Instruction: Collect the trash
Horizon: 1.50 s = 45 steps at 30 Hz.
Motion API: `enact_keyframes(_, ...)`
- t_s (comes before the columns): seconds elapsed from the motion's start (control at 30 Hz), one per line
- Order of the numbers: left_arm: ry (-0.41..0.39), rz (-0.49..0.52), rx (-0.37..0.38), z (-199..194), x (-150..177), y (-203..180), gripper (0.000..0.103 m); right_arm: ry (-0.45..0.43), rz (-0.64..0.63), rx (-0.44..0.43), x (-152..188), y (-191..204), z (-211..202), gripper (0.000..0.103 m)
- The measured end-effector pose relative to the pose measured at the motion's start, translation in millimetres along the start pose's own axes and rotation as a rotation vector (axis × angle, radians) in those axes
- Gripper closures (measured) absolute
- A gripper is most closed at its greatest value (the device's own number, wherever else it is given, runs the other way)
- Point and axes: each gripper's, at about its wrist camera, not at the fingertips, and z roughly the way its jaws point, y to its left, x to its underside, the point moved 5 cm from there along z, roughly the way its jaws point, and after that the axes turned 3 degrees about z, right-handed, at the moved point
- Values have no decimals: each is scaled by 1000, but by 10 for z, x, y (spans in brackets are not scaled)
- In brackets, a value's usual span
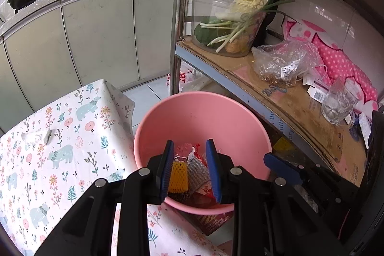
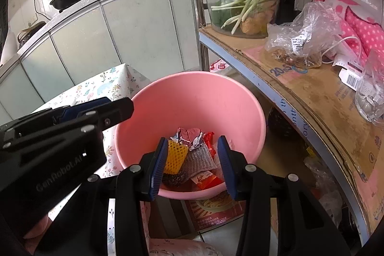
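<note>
Left wrist view looks down past the left hand-held gripper (image 1: 190, 170), whose blue pads are spread apart with nothing between them, into a pink bin (image 1: 204, 116) standing between a tabletop (image 1: 60, 136) and a metal shelf (image 1: 300, 112). At the bottom of the bin lie a yellow foam net (image 1: 178, 176), a grey mesh wrapper (image 1: 198, 172) and red wrappers (image 1: 199, 148). One white crumpled scrap (image 1: 36, 136) lies on the tabletop's flowered cloth, well apart from the bin. To the right, a tip of the right hand-held gripper (image 1: 283, 167) shows beside the bin's rim.

From the right wrist view, the right hand-held gripper (image 2: 193, 166) also hangs over the bin (image 2: 192, 97), its pads spread and empty. Below it sit the foam net (image 2: 176, 155), the mesh wrapper (image 2: 200, 157), a crumpled pink paper (image 2: 189, 133) and a red packet (image 2: 206, 180). On the shelf (image 2: 312, 92) rest a clear tub of vegetables (image 2: 242, 6), a plastic bag (image 2: 300, 35) and a glass (image 2: 370, 92).
</note>
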Motion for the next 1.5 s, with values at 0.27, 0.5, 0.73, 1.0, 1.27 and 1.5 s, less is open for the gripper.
enact_keyframes(0.27, 6, 4, -14, -22, 68, -3, 77, 7, -10, -6, 44, 47, -12, 59)
enact_keyframes(0.5, 7, 11, -19, -29, 88, -15, 77, 10, -8, -8, 63, 51, -14, 59)
enact_keyframes(0.73, 10, 11, -18, -34, 94, -16, 77, 9, -6, -10, 69, 53, -19, 59)
enact_keyframes(1.0, 11, 15, -15, -30, 97, -11, 77, 8, -9, -10, 80, 61, -20, 59)
enact_keyframes(1.27, 10, 14, -16, -26, 100, -24, 77, 9, -9, -10, 76, 58, -17, 59)
enact_keyframes(1.5, 11, 14, -16, -27, 98, -24, 77, 10, -8, -10, 75, 60, -17, 59)
